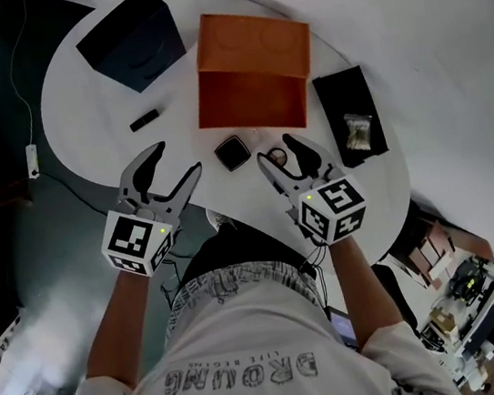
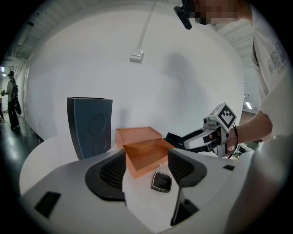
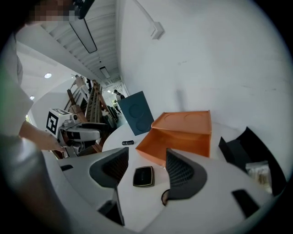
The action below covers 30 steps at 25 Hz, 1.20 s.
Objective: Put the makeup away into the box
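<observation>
Makeup lies loose on the white table [image 1: 76, 98]. At centre left a small dark tube [image 1: 144, 120] is seen. Below it the left gripper [image 1: 177, 156] is held with jaws spread and nothing between them. At centre sits a square black compact [image 1: 232, 153], just below the open orange box [image 1: 255, 99]. The compact is judged light, stiff and glossy, so likely slippery, and best taken across two opposite edges. The right gripper [image 1: 274, 147], jaws likewise spread and empty, is aimed at the compact, with a round piece [image 1: 273, 157] beside one jaw.
</observation>
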Each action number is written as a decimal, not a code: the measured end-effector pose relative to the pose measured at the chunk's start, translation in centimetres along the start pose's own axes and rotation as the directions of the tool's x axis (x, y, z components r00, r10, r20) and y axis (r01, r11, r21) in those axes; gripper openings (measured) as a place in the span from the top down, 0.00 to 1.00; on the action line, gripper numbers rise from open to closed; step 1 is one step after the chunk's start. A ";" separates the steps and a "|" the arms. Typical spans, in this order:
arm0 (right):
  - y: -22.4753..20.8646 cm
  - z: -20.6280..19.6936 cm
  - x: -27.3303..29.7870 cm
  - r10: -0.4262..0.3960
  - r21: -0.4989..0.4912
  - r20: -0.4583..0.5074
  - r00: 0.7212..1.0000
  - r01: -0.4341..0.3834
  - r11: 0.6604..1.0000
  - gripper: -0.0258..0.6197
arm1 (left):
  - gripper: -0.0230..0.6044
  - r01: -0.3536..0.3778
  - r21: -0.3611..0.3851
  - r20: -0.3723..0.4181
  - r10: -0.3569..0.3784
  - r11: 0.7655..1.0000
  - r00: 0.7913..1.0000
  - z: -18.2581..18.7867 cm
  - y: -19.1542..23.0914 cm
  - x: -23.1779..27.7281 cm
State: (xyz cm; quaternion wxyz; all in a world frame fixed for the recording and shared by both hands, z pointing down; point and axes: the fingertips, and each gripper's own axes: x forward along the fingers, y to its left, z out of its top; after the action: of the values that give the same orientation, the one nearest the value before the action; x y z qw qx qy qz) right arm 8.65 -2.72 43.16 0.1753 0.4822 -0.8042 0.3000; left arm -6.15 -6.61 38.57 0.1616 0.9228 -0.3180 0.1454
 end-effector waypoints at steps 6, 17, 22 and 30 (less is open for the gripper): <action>-1.6 -2.0 0.9 -0.015 0.006 -0.039 0.999 0.015 1.000 0.54 | 0.50 0.013 -0.006 -0.033 -0.013 1.000 0.999 -1.0 -0.1 1.6; -4.1 -6.8 2.9 -0.062 0.001 -0.130 0.990 0.062 0.998 0.54 | 0.50 0.033 -0.026 -0.091 -0.035 0.999 0.995 -3.6 -0.4 3.1; -4.8 -8.2 3.5 -0.075 -0.009 -0.161 0.984 0.075 0.997 0.54 | 0.50 0.034 -0.029 -0.104 -0.037 0.999 0.994 -4.1 -0.4 3.5; -5.1 -10.5 4.1 -0.109 -0.073 -0.221 0.969 0.095 0.993 0.54 | 0.50 0.039 -0.039 -0.121 -0.043 0.999 0.992 -5.1 -0.4 3.7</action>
State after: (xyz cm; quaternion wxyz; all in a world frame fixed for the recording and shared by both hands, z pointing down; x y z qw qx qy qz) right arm 11.18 -0.42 55.08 0.2951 0.4804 -0.7622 0.3182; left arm -3.91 -6.33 44.44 0.2003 0.9155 -0.2912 0.1922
